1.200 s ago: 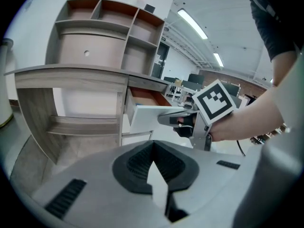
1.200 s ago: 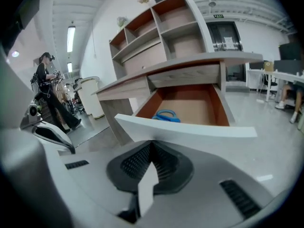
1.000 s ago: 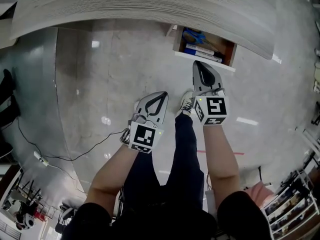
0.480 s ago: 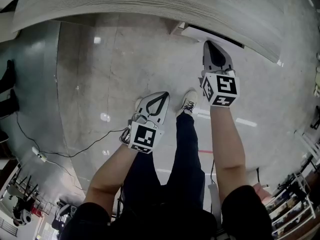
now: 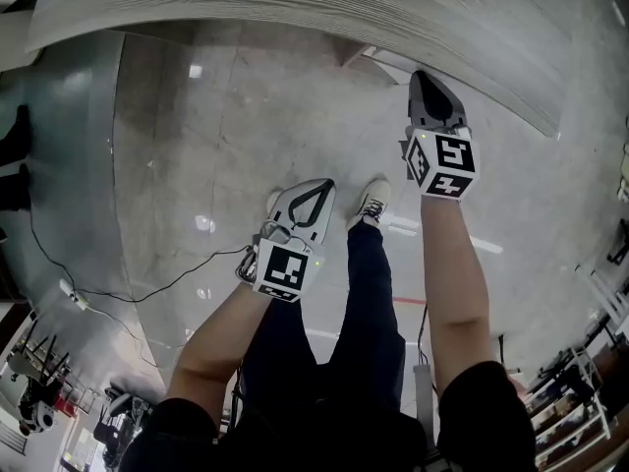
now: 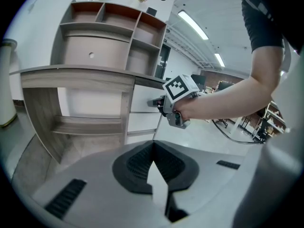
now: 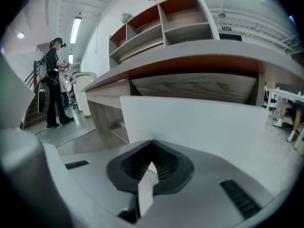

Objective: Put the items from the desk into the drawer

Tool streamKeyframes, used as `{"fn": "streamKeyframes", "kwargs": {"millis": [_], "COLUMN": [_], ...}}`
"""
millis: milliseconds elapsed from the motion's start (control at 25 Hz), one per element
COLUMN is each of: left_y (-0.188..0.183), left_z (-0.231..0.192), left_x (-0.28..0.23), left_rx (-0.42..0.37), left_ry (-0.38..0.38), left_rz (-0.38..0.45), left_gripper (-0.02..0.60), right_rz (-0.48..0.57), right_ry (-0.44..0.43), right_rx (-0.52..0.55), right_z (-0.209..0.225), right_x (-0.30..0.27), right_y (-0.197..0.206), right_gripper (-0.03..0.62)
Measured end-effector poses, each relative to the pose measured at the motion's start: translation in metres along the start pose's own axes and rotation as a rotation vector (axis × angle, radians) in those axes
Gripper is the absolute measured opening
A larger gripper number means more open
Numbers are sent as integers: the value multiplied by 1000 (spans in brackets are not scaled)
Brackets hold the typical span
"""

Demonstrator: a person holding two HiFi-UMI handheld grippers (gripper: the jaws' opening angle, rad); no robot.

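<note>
The white drawer front (image 5: 386, 59) shows only as a thin strip under the edge of the grey wooden desk (image 5: 295, 8); its contents are hidden. My right gripper (image 5: 425, 77) is shut and empty, with its tip against that front. In the right gripper view the white panel (image 7: 199, 127) fills the space just beyond my shut right gripper (image 7: 152, 164). My left gripper (image 5: 319, 187) hangs lower over the floor, shut on nothing. From the left gripper (image 6: 153, 160) view, the right gripper (image 6: 159, 102) touches the drawer front (image 6: 141, 101) below the desk top (image 6: 76, 77).
A shelf unit (image 6: 109, 37) stands on the desk. A black cable (image 5: 147, 303) runs over the glossy floor at the left. My shoe (image 5: 371, 203) is between the grippers. A person (image 7: 54, 80) stands far left. Racks (image 5: 570, 411) are at the bottom right.
The drawer stood open with items showing inside; the right gripper has moved forward against its front and the drawer has slid in under the desk. The left gripper has not moved.
</note>
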State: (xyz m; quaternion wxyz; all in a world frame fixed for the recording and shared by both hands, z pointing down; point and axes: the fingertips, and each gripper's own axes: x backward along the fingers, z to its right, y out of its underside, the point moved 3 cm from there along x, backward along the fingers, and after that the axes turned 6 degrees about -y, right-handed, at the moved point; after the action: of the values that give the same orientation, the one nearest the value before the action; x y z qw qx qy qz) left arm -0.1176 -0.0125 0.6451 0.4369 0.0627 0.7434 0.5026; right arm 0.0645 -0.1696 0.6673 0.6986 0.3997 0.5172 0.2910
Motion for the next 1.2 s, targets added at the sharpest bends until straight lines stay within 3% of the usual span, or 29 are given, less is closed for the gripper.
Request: {"fn": "streamKeyframes", "kwargs": {"millis": [520, 800, 1000, 1200], "left_y": [-4, -12, -41, -83], "left_z": [-2, 0, 3, -2], "left_x": [-1, 8, 28, 50], "left_rx": [1, -4, 60, 113], "left_ry": [-11, -26, -18, -2], "left_rz": [7, 21, 56, 113], "left_gripper": [11, 11, 11, 11], "right_rz": [-16, 16, 5, 60], "right_ry": [-17, -9, -90, -216], "right_rx": [16, -71, -182, -203], "right_z": [2, 5, -28, -78], "right_x": [-16, 9, 54, 93], "right_y": [-3, 0, 5, -34], "right_gripper": [17, 17, 17, 17]}}
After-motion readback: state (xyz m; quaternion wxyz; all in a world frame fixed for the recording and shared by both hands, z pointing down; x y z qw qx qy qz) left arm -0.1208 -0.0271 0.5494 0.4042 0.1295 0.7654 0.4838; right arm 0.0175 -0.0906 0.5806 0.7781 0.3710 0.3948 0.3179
